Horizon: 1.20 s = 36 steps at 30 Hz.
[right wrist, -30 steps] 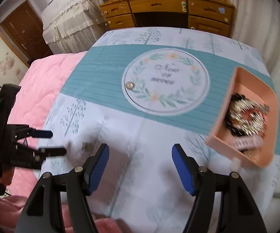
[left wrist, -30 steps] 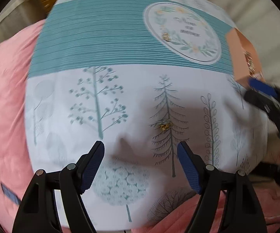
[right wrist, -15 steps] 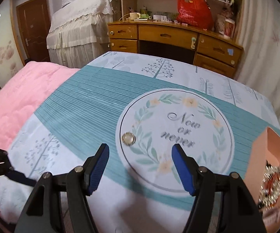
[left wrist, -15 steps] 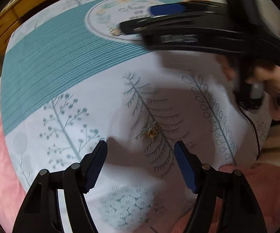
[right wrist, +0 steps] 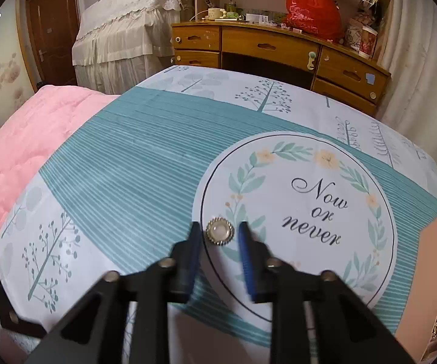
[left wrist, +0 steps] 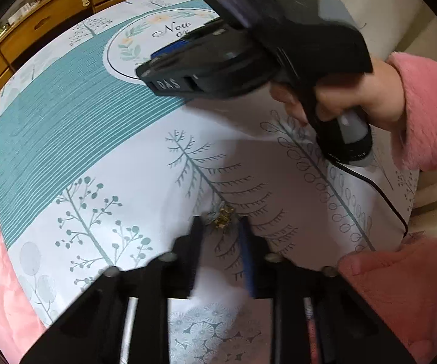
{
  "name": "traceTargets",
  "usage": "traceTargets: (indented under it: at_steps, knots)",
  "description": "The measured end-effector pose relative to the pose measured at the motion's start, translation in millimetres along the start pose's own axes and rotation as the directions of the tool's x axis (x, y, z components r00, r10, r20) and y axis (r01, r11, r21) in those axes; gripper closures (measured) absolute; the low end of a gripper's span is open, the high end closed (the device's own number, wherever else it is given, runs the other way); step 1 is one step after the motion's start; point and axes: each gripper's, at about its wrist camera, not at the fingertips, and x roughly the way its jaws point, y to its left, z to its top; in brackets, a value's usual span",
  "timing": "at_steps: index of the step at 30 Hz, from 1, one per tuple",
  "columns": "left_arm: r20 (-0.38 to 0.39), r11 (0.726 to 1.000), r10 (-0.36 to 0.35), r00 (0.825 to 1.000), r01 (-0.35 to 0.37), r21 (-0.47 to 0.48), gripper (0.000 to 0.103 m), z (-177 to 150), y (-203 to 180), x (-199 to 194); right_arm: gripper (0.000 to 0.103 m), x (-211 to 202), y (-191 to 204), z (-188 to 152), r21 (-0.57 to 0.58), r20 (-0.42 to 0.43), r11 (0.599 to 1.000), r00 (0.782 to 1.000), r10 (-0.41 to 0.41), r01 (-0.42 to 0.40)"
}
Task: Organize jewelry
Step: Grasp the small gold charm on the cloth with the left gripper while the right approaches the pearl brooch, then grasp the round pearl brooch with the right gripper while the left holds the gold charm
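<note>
Spread over the table is a printed cloth (right wrist: 145, 163) with a teal striped band, pale tree drawings and a round "Now or never" wreath emblem.

At the left tool (left wrist: 220, 227), the blue-padded fingers are drawn close on either side of a small gold, knobbly piece of jewelry (left wrist: 223, 217) lying on a printed fir tree; whether the pads already touch it cannot be told, because of blur. At the right tool (right wrist: 220, 232), the fingers are set narrowly apart around a round gold-rimmed, pearl-centred brooch (right wrist: 220, 231) lying on the emblem's edge, with a slight gap seen on each side.

A peach-coloured rectangular tray (right wrist: 428, 273) is seen at the right edge of the right wrist view, with sparkling pieces already inside. The task is judged partly done: some jewelry has been collected, while these two pieces are not yet lifted and remain to be carried to the tray.

Beyond the table, a pink quilt (right wrist: 21, 151) is seen on the left, and farther back a wooden desk with drawers (right wrist: 279, 48), a red plastic bag (right wrist: 312, 9) on it, and a brown door (right wrist: 53, 30).
</note>
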Motion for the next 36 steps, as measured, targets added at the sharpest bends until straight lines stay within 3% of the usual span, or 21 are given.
traceTargets:
  at_steps: [8,12,16,22,26,28,30,36]
  knots:
    - [-0.004,0.999,-0.014,1.0,0.014,-0.04,0.088,-1,1,-4,0.089,-2,-15,5,0.075,-0.013,0.996,0.999,0.042,-0.041]
    - [0.003,0.997,-0.005,1.0,0.005,-0.076,0.088,1,13,-12,0.101,-11,-22,6,0.115,-0.002,0.992,0.998,0.061,-0.06]
    - [0.026,0.991,-0.015,1.0,0.018,-0.134,0.088,6,24,-22,0.102,-26,-27,10,0.126,0.023,0.99,0.997,0.068,-0.07]
    - [0.045,0.973,0.047,0.998,-0.036,-0.23,0.088,6,35,-33,0.103,-39,-44,6,0.192,0.046,0.972,0.991,0.126,-0.133]
    - [0.05,0.955,0.063,0.997,-0.046,-0.293,0.088,2,39,-42,0.1,-36,-40,6,0.148,0.027,0.979,0.99,0.141,-0.143]
    - [0.052,0.949,0.071,0.996,-0.051,-0.313,0.088,0,28,-48,0.092,-30,-36,6,0.135,0.001,0.982,0.991,0.134,-0.133]
    - [0.051,0.942,0.077,0.996,-0.055,-0.331,0.088,-3,24,-50,0.077,-22,-34,5,0.14,-0.021,0.981,0.99,0.14,-0.136]
    - [0.056,0.93,0.072,0.996,-0.047,-0.365,0.088,-11,29,-55,0.074,-8,-25,0,0.126,-0.062,0.987,0.992,0.111,-0.103]
